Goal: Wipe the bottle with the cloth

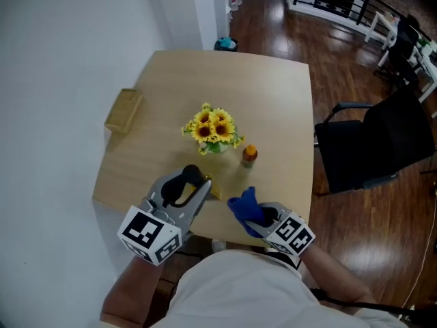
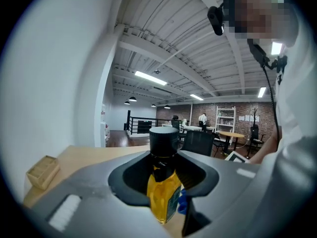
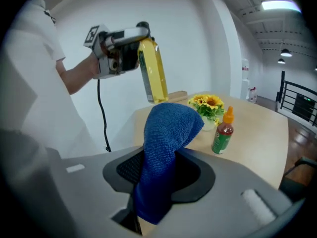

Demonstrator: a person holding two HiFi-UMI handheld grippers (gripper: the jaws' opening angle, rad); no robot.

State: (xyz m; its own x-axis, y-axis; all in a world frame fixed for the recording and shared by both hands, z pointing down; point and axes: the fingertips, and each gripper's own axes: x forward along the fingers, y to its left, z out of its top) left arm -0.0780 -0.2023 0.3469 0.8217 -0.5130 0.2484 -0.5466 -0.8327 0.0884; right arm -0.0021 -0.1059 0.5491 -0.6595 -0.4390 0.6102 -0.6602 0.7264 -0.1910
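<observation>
- The left claw [image 1: 194,186] is pinched on the bottle [image 2: 163,191], gripping it just under its black cap; the yellow liquid fills the body below the jaws.
- In the head view, this bottle sits at lower centre of the frame, over the near edge of the surface [image 1: 273,94]. In the right gripper view it shows at upper left, lifted clear of the surface and leaning a little.
- The right claw [image 1: 261,219] is closed on the blue cloth [image 3: 166,148]. The cloth stands up out of the jaws, folds over at the top, and its tail hangs down through the gap.
- Bottle and cloth are near each other at the bottom of the head view, cloth to the right, with a narrow gap between them.
- Towards the middle of the surface stands a bunch of sunflowers [image 1: 212,128], and just to its right a small sauce bottle [image 1: 249,156] with an orange cap, upright and apart from both claws.
- A wooden box [image 1: 123,111] lies by the surface's left edge.
- A black chair [image 1: 372,142] stands on the wooden floor beside the surface, at the right of the frame.
</observation>
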